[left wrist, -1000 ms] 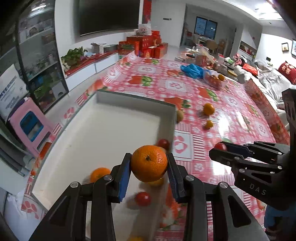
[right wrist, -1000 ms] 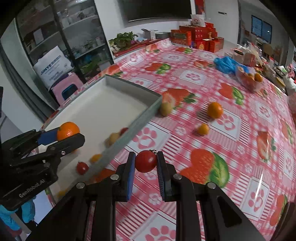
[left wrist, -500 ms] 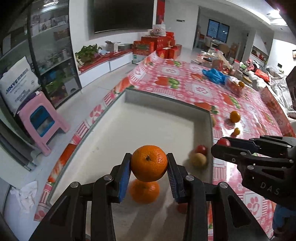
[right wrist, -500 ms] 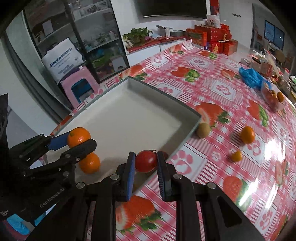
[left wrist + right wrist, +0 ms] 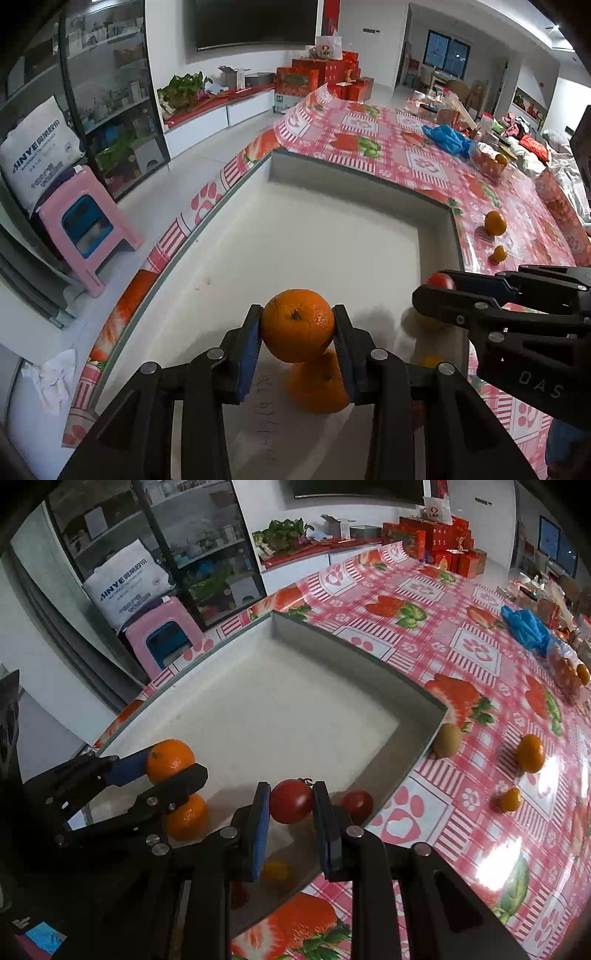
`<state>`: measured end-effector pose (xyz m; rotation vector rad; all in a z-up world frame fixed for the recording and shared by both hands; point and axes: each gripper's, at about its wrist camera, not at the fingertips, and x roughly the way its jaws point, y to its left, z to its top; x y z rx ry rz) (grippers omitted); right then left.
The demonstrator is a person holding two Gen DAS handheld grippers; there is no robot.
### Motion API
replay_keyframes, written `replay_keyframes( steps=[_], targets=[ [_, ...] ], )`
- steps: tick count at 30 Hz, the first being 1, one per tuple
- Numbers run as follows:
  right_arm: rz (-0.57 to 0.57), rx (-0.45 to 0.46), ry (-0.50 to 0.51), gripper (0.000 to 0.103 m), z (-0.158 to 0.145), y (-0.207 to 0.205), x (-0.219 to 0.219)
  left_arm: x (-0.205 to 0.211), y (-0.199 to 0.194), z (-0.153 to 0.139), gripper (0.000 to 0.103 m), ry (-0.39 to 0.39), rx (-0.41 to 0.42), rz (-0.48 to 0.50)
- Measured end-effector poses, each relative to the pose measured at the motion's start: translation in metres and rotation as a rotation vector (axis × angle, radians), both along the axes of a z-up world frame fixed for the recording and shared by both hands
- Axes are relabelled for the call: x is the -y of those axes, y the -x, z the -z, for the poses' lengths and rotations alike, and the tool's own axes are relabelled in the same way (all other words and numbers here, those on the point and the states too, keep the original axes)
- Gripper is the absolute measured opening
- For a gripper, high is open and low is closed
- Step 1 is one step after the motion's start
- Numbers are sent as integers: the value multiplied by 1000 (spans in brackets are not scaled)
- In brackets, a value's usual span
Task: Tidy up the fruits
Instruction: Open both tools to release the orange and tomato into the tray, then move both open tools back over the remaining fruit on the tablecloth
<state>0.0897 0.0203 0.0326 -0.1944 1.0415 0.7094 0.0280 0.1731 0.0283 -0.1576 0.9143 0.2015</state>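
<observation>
Placing step: the left gripper (image 5: 297,326), clamped on an orange (image 5: 297,325), and the right gripper (image 5: 291,802), clamped on a tomato (image 5: 291,800), both hang over the tray (image 5: 436,225) at lower centre. Next I'd lower each and let go.

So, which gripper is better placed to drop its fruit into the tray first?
Probably the left gripper: its orange hangs well inside the tray, over another orange. The right gripper holds its tomato nearer the tray's wall.
</observation>
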Motion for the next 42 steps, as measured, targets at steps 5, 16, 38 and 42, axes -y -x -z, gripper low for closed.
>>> replay_keyframes(
  steps=[5, 16, 38, 42],
  targets=[
    [-2, -22, -1, 26, 7, -3, -3, -2, 0, 2, 39, -4, -10, -6],
    [9, -26, -13, 49, 2, -4, 2, -1, -1, -2, 53, -44, 2, -29],
    [338, -42, -19, 91, 2, -41, 131, 37, -5, -36, 99, -66, 47, 4],
    [362, -44, 46, 91, 17, -47, 146, 50, -8, -39, 99, -62, 38, 29]
  ],
)
